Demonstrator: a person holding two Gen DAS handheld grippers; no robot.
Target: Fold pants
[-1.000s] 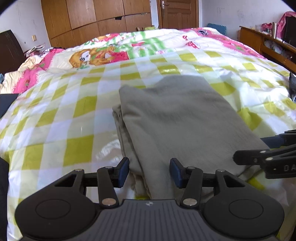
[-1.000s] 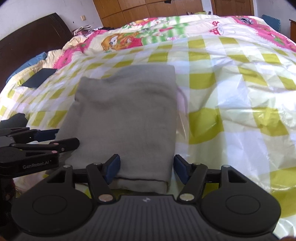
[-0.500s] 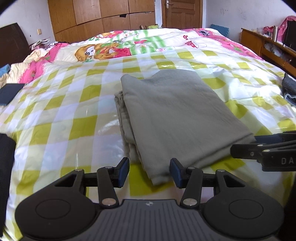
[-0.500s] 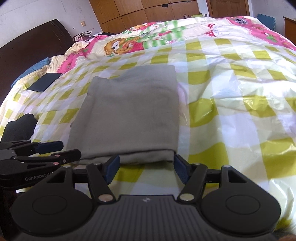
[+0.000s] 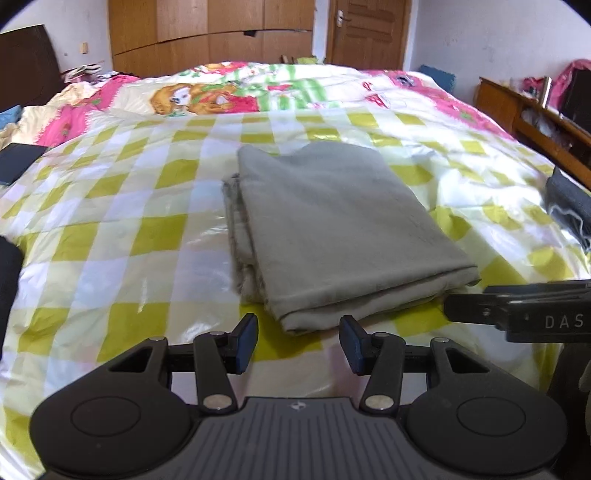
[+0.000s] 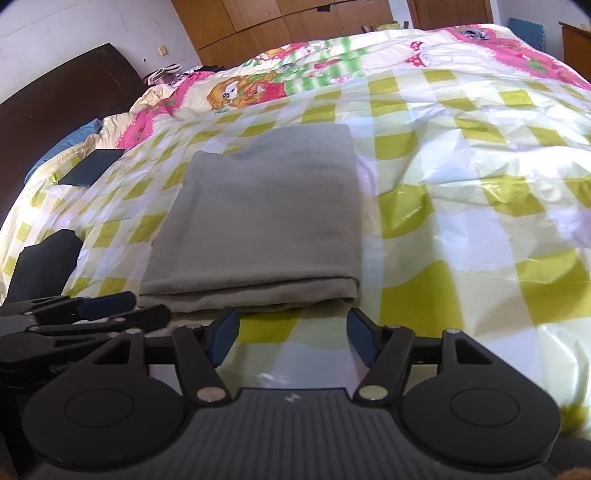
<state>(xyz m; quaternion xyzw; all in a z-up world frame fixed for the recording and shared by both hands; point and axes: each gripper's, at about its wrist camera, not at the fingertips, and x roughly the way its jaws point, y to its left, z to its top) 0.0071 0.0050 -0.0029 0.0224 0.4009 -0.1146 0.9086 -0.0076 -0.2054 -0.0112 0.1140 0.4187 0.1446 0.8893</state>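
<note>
Grey pants (image 5: 332,221) lie folded into a flat rectangle on the yellow-and-white checked bedspread (image 5: 110,236); the same pants (image 6: 266,221) fill the middle of the right wrist view. My left gripper (image 5: 298,341) hovers open just short of the fold's near edge, nothing between its blue pads. My right gripper (image 6: 293,338) is open too, a little back from the near edge of the pants, holding nothing. Each gripper shows at the side of the other's view: the right one (image 5: 517,310) and the left one (image 6: 85,314).
A cartoon-print quilt (image 5: 229,96) covers the far end of the bed. A dark flat item (image 6: 92,171) lies at the left, dark clothing (image 6: 44,258) nearer, and a dark garment (image 5: 569,206) at the right. Wooden wardrobes (image 5: 207,33) and a desk (image 5: 532,114) stand beyond.
Both grippers have pulled back from the pants: a second ago the fabric's near edge lay between their pads, now it lies clear in front of them. The jaws stayed equally wide.
</note>
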